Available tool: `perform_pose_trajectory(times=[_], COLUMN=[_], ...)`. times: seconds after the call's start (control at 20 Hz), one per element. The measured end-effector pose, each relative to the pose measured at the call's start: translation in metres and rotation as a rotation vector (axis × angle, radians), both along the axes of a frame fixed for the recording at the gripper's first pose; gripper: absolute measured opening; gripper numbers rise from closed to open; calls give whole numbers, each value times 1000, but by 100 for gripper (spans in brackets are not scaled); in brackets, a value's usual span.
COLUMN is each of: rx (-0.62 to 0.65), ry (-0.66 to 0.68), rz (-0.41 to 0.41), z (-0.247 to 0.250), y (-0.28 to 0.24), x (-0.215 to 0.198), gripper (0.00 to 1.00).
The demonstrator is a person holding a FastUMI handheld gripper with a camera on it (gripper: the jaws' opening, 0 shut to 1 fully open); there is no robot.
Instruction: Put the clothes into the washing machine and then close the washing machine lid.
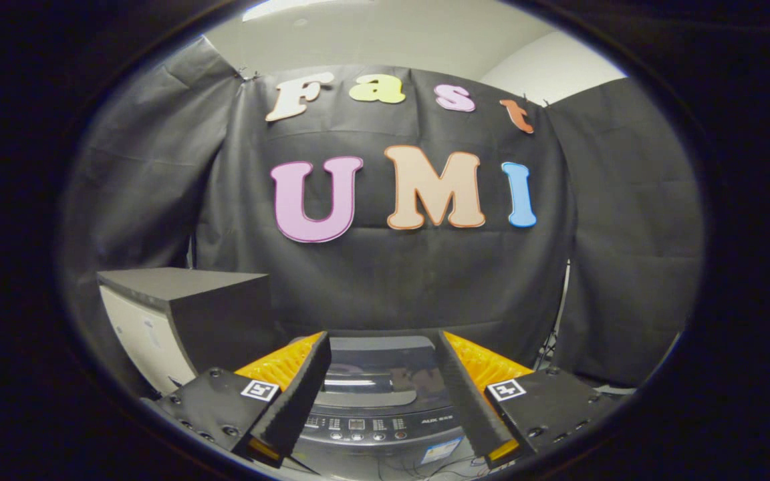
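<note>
Gripper held wide, nothing between two fingers. One dark grey top-loading washing machine seen below, glossy lid closed. One dark-topped white box seen alongside.

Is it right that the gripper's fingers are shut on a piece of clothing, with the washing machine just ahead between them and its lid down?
Not quite. In the gripper view the gripper is open and holds nothing. The rest is right: the washing machine sits just ahead between the fingers, and its lid is down.
</note>
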State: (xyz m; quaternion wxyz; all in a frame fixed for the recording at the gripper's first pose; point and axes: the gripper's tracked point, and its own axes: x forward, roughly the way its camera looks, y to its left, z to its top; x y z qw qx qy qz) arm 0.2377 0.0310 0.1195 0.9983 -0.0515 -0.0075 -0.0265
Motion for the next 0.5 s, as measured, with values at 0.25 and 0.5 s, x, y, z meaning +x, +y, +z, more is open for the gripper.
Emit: perform_pose_trajectory(times=[0.25,0.5], rx=[-16,55], ry=[-31,-34], rz=[28,135], z=[-18,-23], y=[31,65], x=[-19,-39], gripper=[97,97])
